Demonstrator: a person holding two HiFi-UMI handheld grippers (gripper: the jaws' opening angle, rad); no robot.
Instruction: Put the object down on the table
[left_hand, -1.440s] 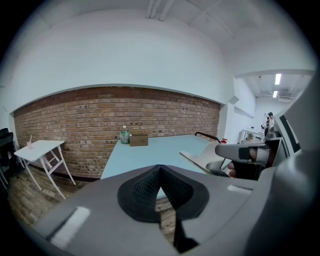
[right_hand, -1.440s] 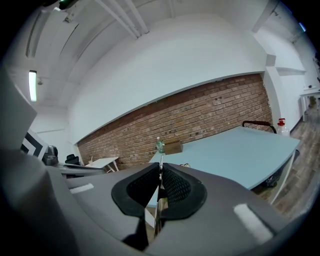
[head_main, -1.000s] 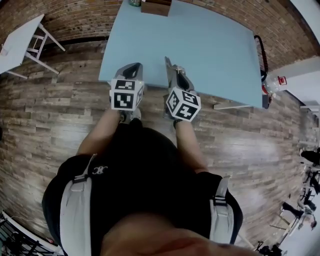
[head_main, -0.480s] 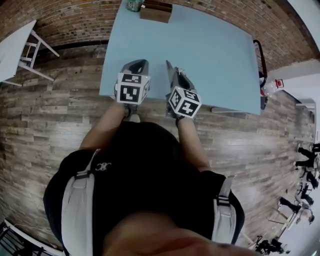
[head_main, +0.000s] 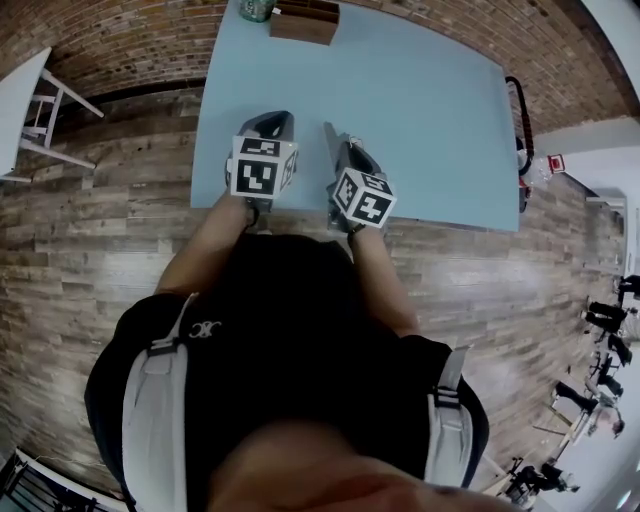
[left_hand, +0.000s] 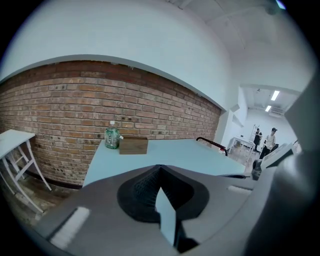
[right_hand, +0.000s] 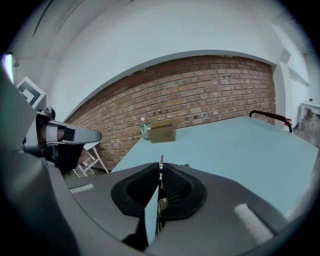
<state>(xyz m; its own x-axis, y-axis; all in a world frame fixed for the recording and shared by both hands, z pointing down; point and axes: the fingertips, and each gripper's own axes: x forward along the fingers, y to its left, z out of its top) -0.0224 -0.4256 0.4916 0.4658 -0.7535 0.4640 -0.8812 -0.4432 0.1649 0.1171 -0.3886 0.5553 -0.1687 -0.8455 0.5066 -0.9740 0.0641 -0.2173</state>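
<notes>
Two claws hang side by side over the near edge of the light-blue desk (head_main: 430, 110), both pointing away from the person and somewhat downward. The right claw (right_hand: 160, 172) is pressed together on a thin flat object (right_hand: 161, 159). Seen edge-on, it is a narrow brassy strip standing upright between the pads, with its tip poking just past the claw's end. What the object is cannot be told. It sits up in the claw, not on the desk, whose bare top spreads below and ahead of it.

The left claw (left_hand: 159, 169), just to the left of the right one, has its pads pressed together with nothing visible between them.

Far ahead of both claws, at the desk's far edge by the brick wall (left_hand: 60, 110), a green bottle (left_hand: 112, 137) stands upright. A brown wooden box (left_hand: 133, 145) sits just to its right, touching it or nearly so. Off to the left of the left claw, a small white table (left_hand: 12, 142) stands on the wooden plank floor (head_main: 90, 260).
</notes>
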